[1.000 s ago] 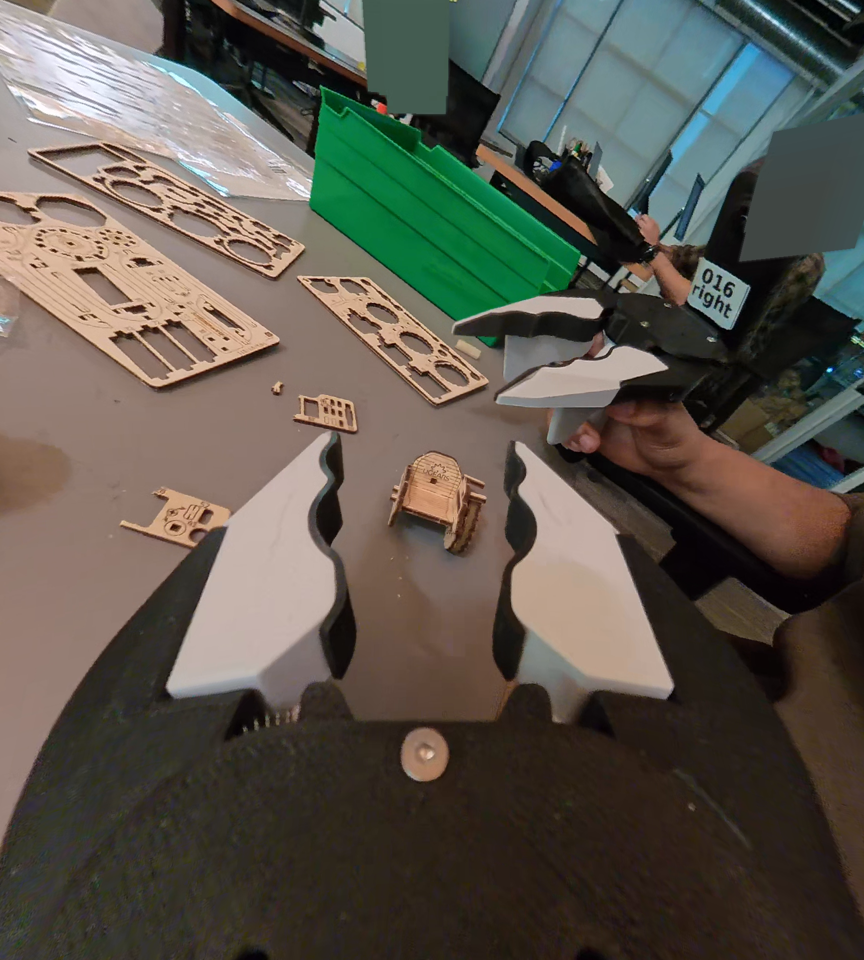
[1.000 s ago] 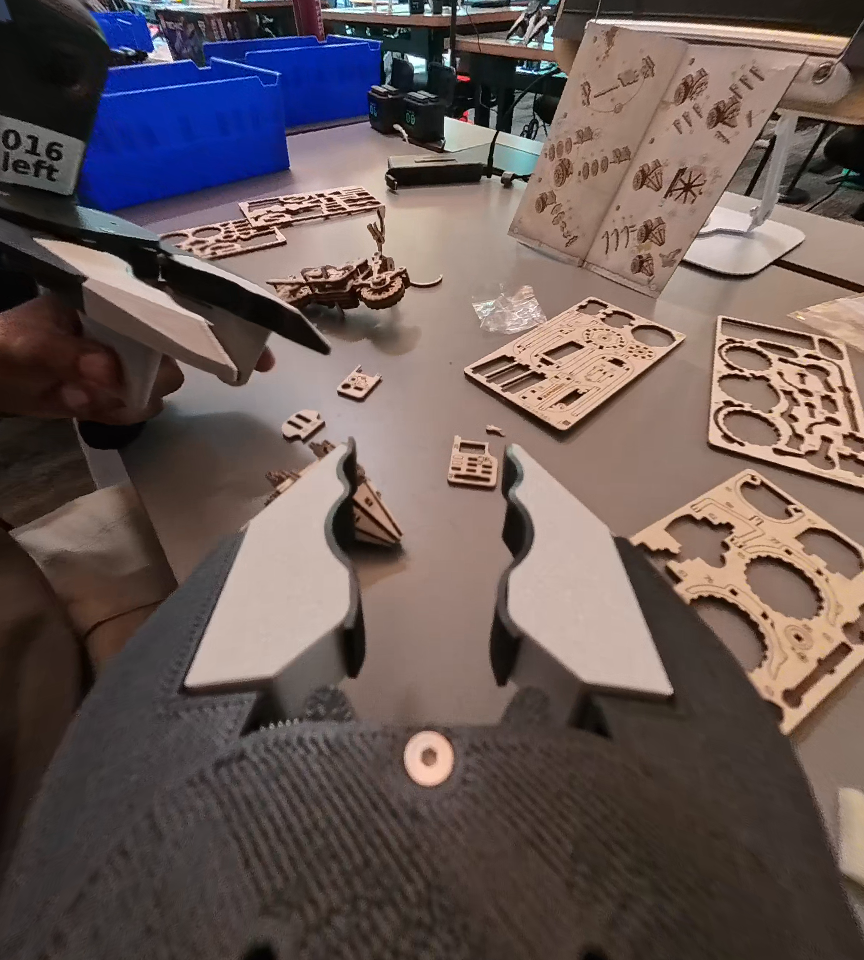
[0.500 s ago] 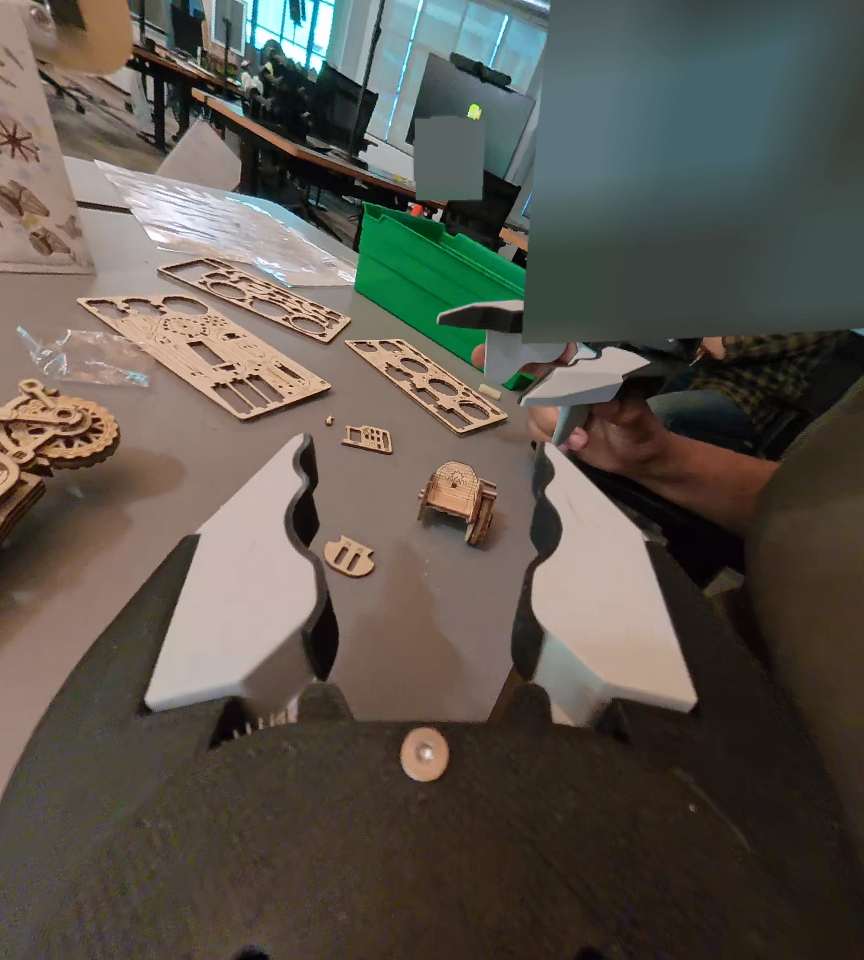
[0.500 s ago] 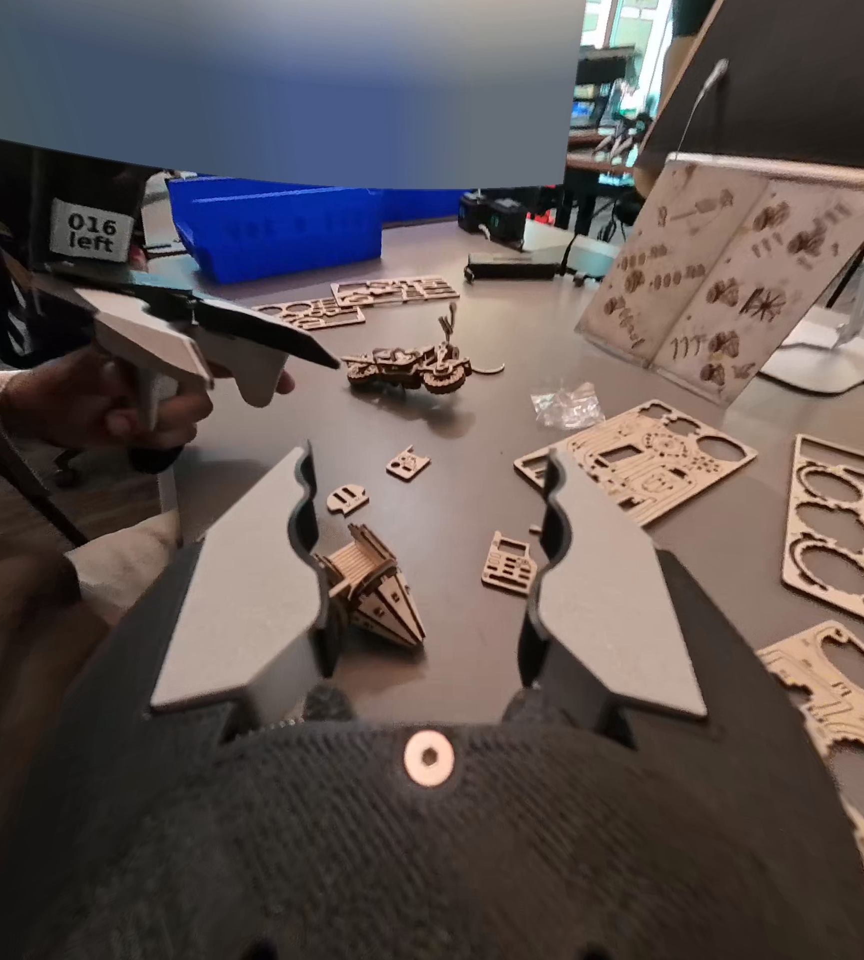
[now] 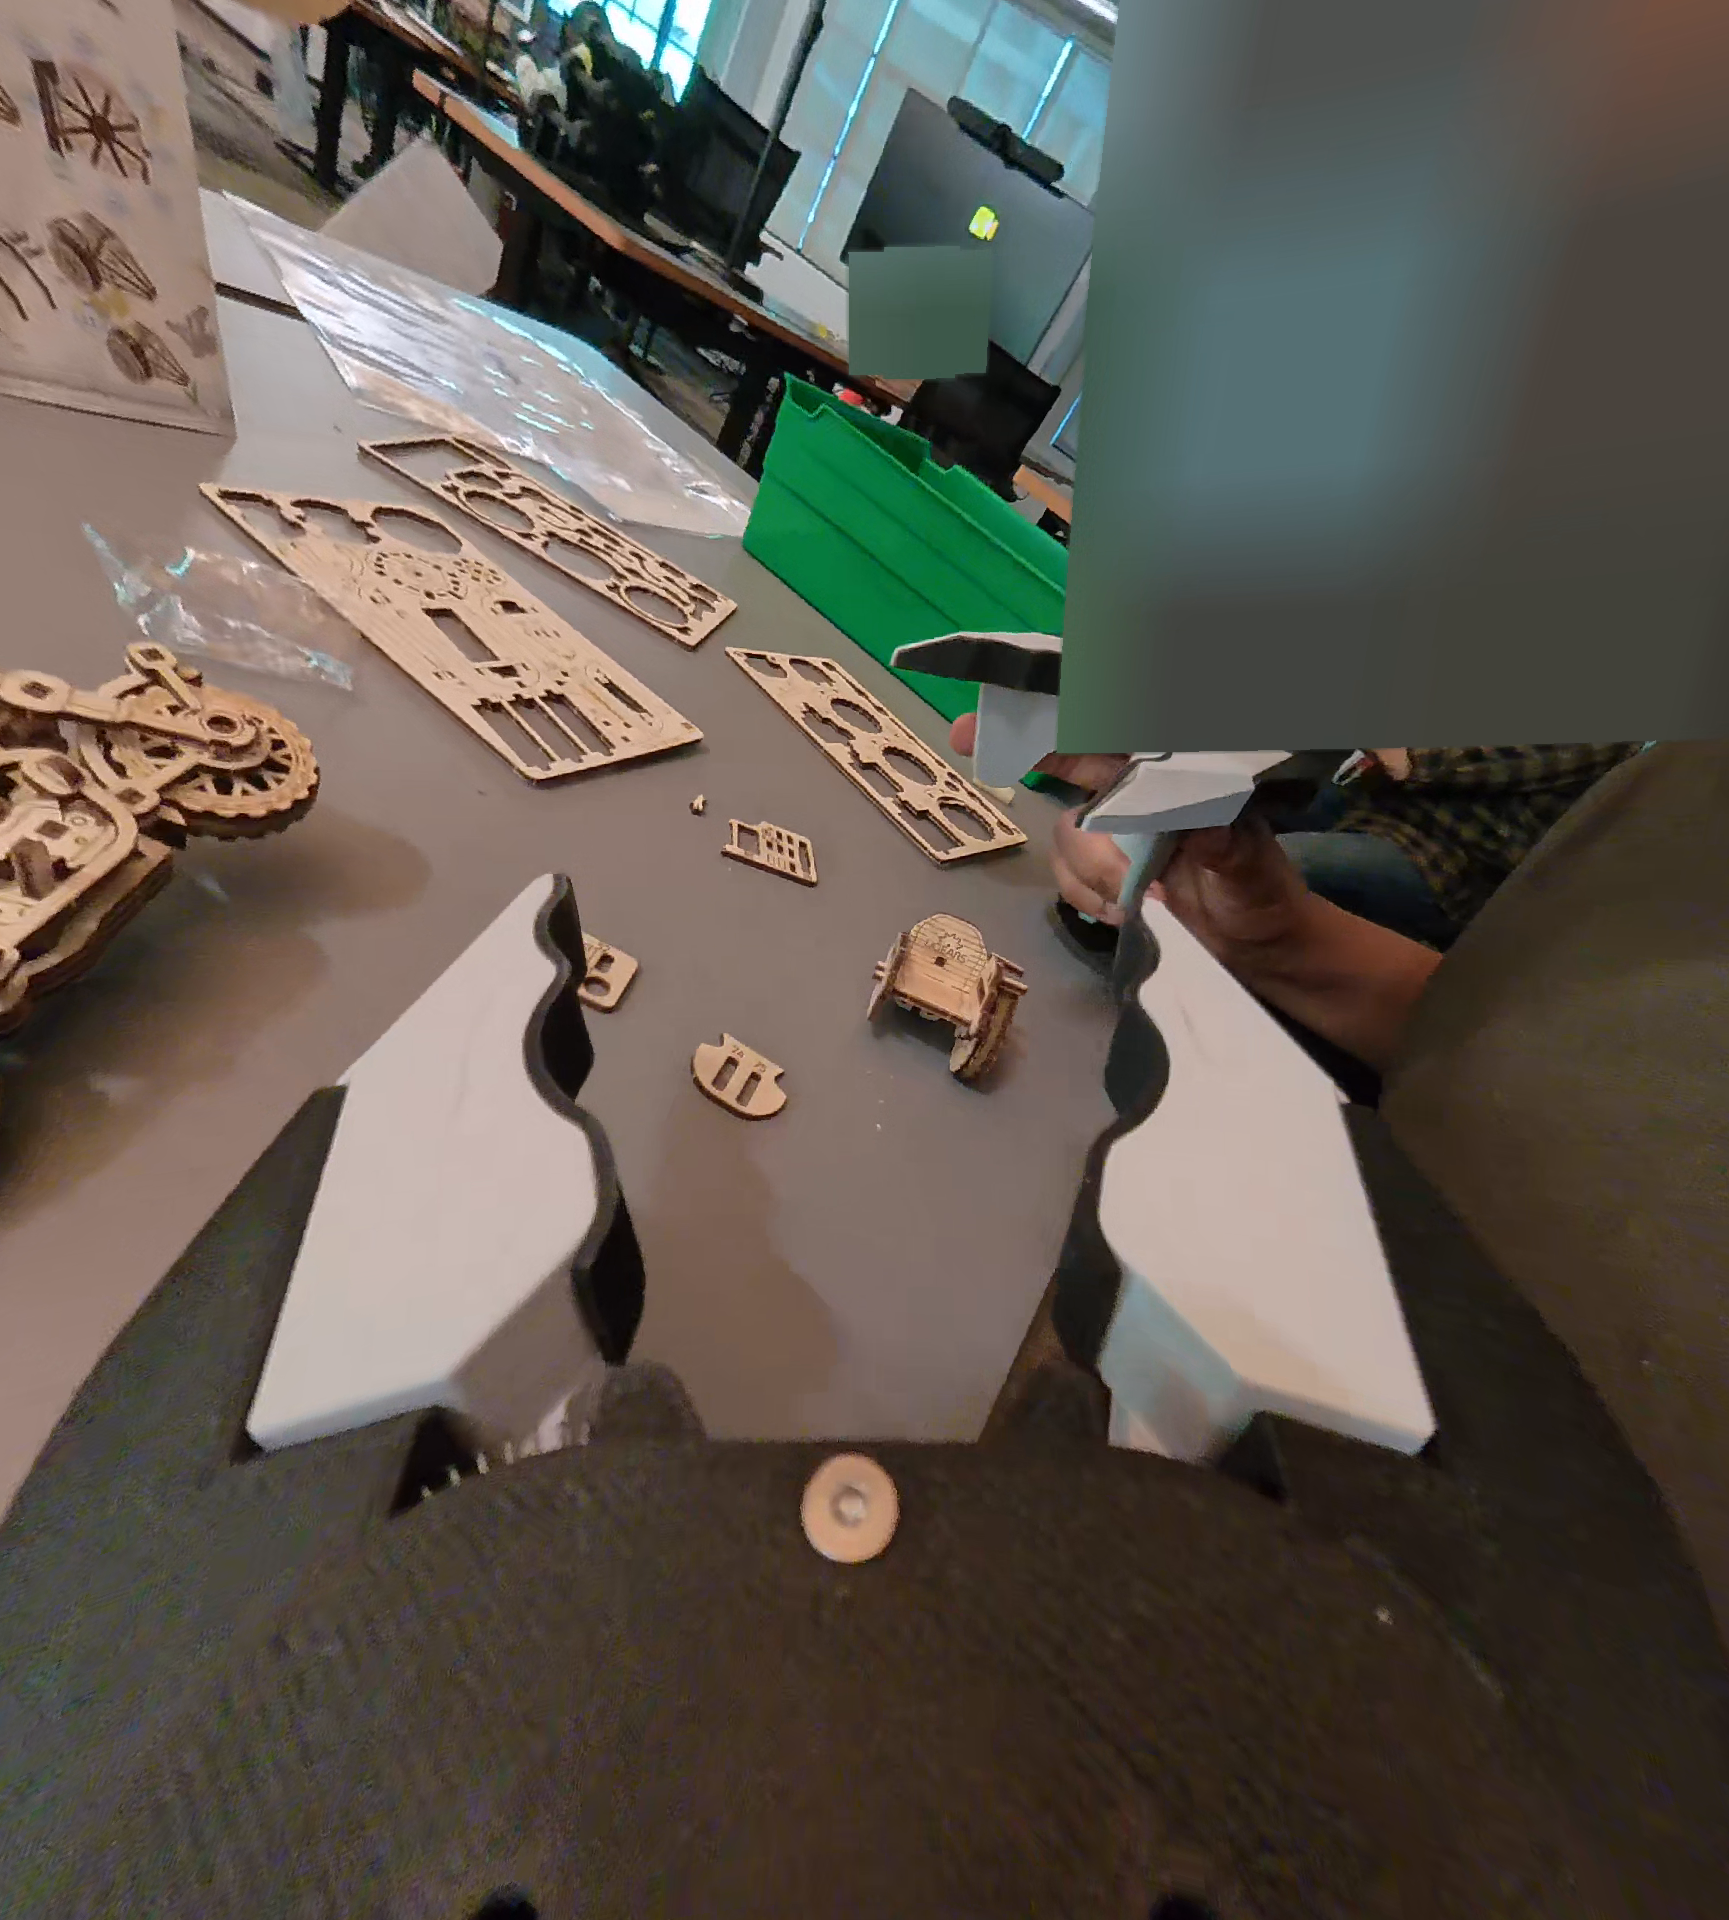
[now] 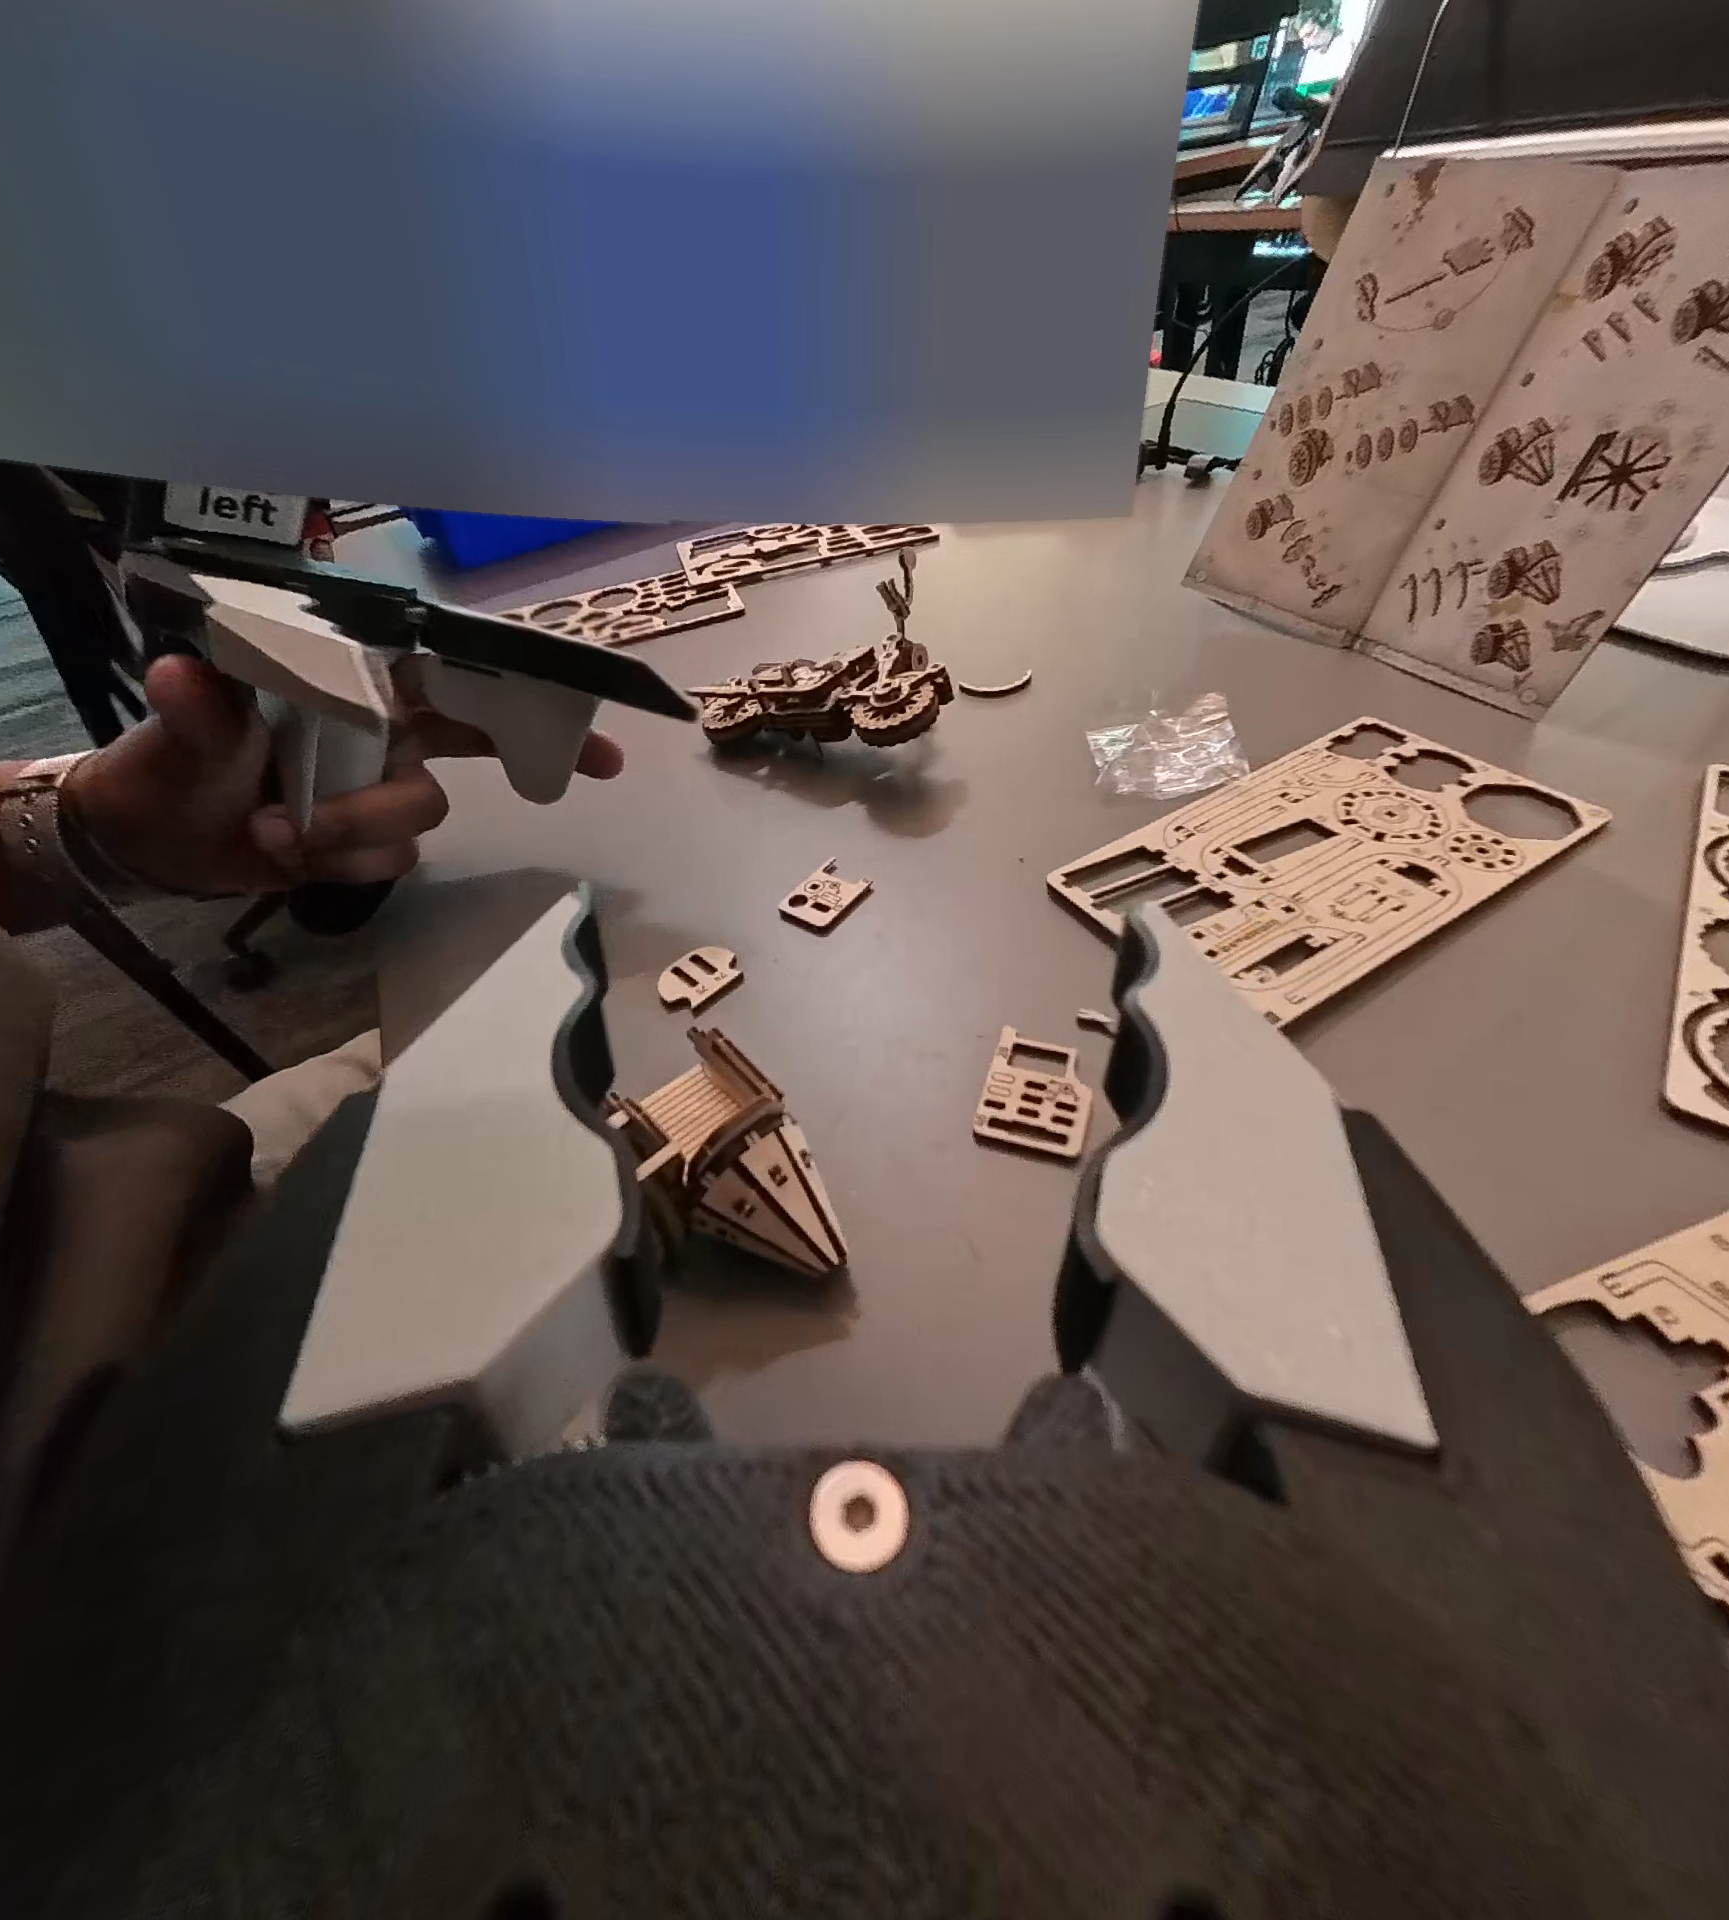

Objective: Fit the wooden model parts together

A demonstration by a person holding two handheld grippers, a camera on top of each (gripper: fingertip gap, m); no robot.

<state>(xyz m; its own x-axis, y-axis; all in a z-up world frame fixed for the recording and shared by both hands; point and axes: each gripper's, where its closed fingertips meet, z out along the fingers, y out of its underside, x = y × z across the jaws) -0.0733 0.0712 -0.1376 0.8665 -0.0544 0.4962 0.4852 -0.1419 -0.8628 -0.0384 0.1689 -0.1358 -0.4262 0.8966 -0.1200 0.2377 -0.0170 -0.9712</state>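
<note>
A small wooden sub-assembly (image 5: 948, 987) stands on the grey table (image 5: 839, 1247), ahead and right of my open, empty left gripper (image 5: 844, 914). In the right wrist view it (image 6: 725, 1153) lies just inside the left finger of my open, empty right gripper (image 6: 860, 914), not gripped. Loose flat parts lie nearby: a round slotted piece (image 5: 738, 1075) (image 6: 699, 977), a grid piece (image 5: 772, 852) (image 6: 1033, 1091) and a small plate (image 6: 824, 894). A built wooden motorcycle (image 5: 60, 831) (image 6: 824, 696) stands farther off.
Several punched wooden sheets (image 5: 455, 623) (image 6: 1327, 862) lie across the table, with a plastic bag (image 6: 1166, 743) and a propped instruction booklet (image 6: 1514, 416). A green bin (image 5: 901, 561) stands at the far edge. The other gripper's fingers (image 6: 569, 675) (image 5: 985, 660) show in each view. The built wooden motorcycle (image 6: 824, 696) lies some 7 cm from my left tips, 20 cm from my right tips. My left wrist view (image 5: 159, 826) looks at it from another angle.
Both grippers have pulled back and risen, and both jaws have opened wider. The motorcycle and booklet have come into the left wrist view. The parts on the table have not moved.
</note>
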